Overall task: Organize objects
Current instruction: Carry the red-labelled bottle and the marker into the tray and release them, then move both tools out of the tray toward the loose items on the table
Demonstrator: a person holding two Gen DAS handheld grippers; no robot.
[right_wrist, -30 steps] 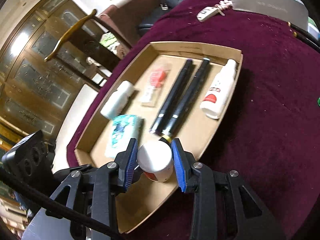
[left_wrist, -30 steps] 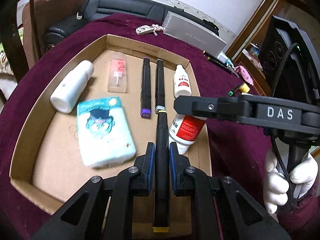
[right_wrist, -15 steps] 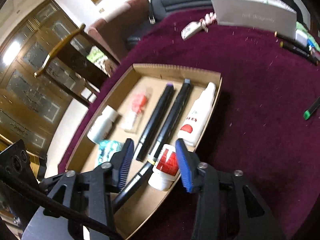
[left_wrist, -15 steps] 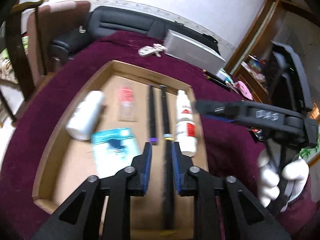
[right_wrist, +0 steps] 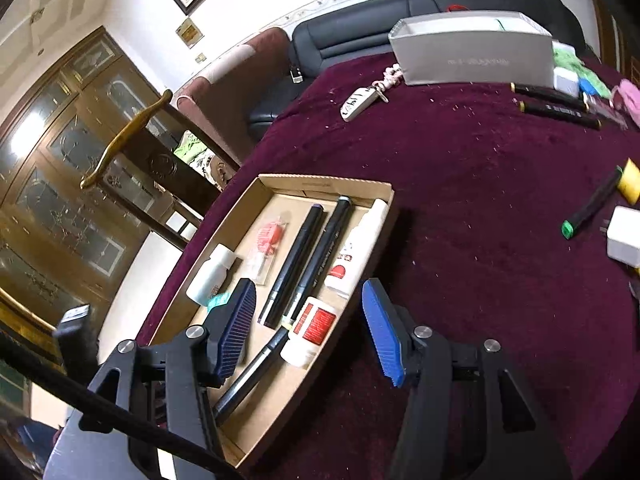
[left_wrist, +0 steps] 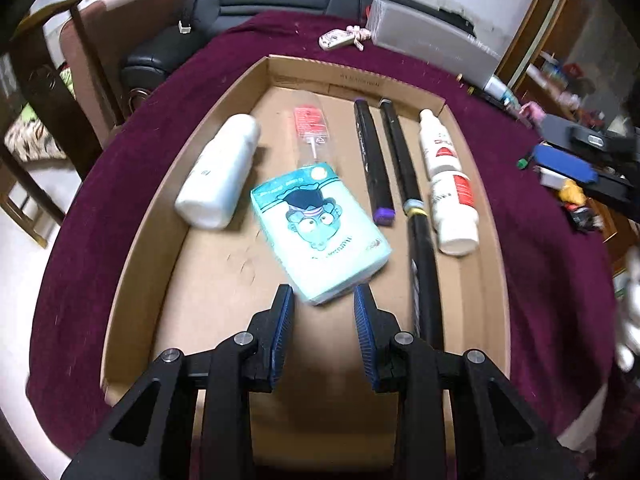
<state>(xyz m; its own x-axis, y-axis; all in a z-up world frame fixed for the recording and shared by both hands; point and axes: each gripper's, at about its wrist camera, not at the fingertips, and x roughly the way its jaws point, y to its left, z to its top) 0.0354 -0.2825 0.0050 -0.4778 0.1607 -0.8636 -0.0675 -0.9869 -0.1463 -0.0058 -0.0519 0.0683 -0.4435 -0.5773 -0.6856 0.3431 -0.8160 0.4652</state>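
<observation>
both claws, left (left_wrist: 322, 312) and right (right_wrist: 310, 320), have just been opening and hold nothing; the loose marker (left_wrist: 422, 280) could roll against the bottle (left_wrist: 456, 212).

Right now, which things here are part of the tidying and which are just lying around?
Part of the job:
cardboard tray
black markers
white bottles
tissue pack
green-capped marker

Lying about:
grey box
car key fob
sofa

You are opening the left gripper (left_wrist: 322, 300) off the black marker (left_wrist: 424, 280) and the right gripper (right_wrist: 308, 312) off the small red-labelled bottle (right_wrist: 310, 330), both now lying in the cardboard tray (left_wrist: 132, 264).
</observation>
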